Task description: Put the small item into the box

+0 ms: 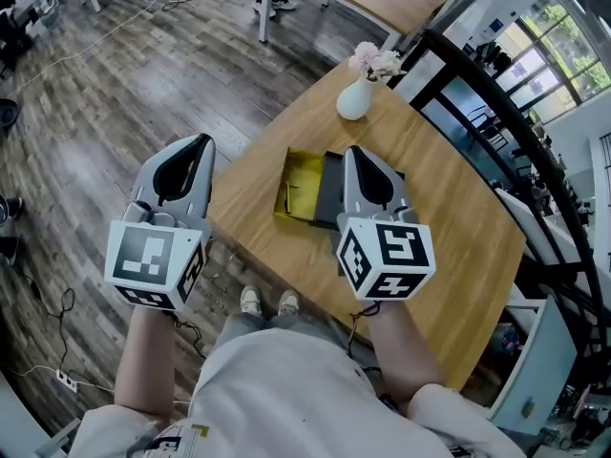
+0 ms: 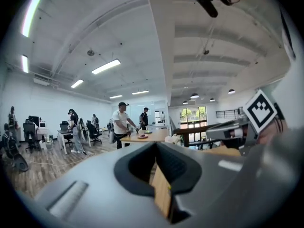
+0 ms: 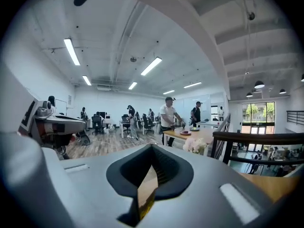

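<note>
Nearest the camera, the person's forearms are rising out of a pale shirt, each one ending in a cube with black-and-white square markers. The left gripper (image 1: 203,139) is hanging over the plank floor (image 1: 115,93) just off the table's edge. Its smooth grey shells are tapering to a point and its jaws are pressing together with nothing between them. The right gripper (image 1: 351,151) is hovering over the table (image 1: 449,208), likewise pinched closed and empty. In its own view only a sliver of wood is showing through its dark, ribbed hollow.

Just beyond its tip, the box (image 1: 304,184) is lying open: a shallow, glossy yellow rectangle with a matte black lid (image 1: 329,194) beside it, partly covered by that gripper. A thin pale sliver is lying inside the yellow tray, too small to identify as the small item.

Farther along the warm, smooth wooden top, a rounded white vase (image 1: 354,98) is standing with soft pink flowers (image 1: 375,61).
</note>
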Motion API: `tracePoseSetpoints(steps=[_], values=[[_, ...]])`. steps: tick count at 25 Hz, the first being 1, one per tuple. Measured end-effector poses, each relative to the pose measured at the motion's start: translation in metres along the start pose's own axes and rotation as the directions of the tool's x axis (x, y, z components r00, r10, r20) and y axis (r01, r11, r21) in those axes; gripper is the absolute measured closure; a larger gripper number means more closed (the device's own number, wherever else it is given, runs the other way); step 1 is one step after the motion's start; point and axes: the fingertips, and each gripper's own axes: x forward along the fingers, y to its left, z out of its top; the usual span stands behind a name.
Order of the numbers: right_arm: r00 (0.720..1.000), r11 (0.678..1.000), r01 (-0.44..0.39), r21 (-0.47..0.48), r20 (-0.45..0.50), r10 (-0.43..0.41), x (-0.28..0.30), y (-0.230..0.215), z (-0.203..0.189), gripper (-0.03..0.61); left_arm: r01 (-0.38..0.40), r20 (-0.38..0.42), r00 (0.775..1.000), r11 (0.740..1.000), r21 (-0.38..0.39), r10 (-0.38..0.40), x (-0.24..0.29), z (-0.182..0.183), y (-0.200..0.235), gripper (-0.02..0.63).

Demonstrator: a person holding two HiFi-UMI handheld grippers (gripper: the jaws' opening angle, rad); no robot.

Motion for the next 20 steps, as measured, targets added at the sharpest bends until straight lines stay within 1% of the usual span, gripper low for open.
tracePoseSetpoints(steps=[3, 5, 8, 11, 16, 20], values=[[0.998, 1.0, -0.023, -0.017, 0.055, 0.024, -0.025, 0.008, 0.024, 0.578, 0.0, 0.075, 0.997, 1.0, 0.029, -0.002, -0.019, 0.029, -0.009, 0.612], [0.995, 0.998, -0.021, -0.064, 0.097, 0.027, -0.043, 0.013, 0.04, 0.579, 0.001, 0.111, 0.994, 0.999, 0.045, -0.006, -0.031, 0.045, -0.017, 0.612], [0.985, 0.992, -0.025, -0.121, 0.166, 0.045, -0.07, 0.022, 0.063, 0.58, -0.003, 0.125, 0.992, 0.998, 0.068, -0.005, -0.046, 0.056, -0.027, 0.612], [0.976, 0.989, -0.027, -0.145, 0.209, 0.058, -0.091, 0.029, 0.078, 0.578, -0.016, 0.143, 0.99, 0.996, 0.086, 0.003, -0.057, 0.061, -0.032, 0.612], [0.97, 0.987, -0.024, -0.158, 0.237, 0.062, -0.111, 0.032, 0.081, 0.579, -0.005, 0.162, 0.987, 0.995, 0.104, -0.012, -0.067, 0.062, -0.043, 0.612], [0.973, 0.988, -0.045, -0.146, 0.218, 0.076, -0.12, 0.033, 0.068, 0.578, -0.005, 0.175, 0.984, 0.993, 0.117, -0.016, -0.078, 0.06, -0.054, 0.612]])
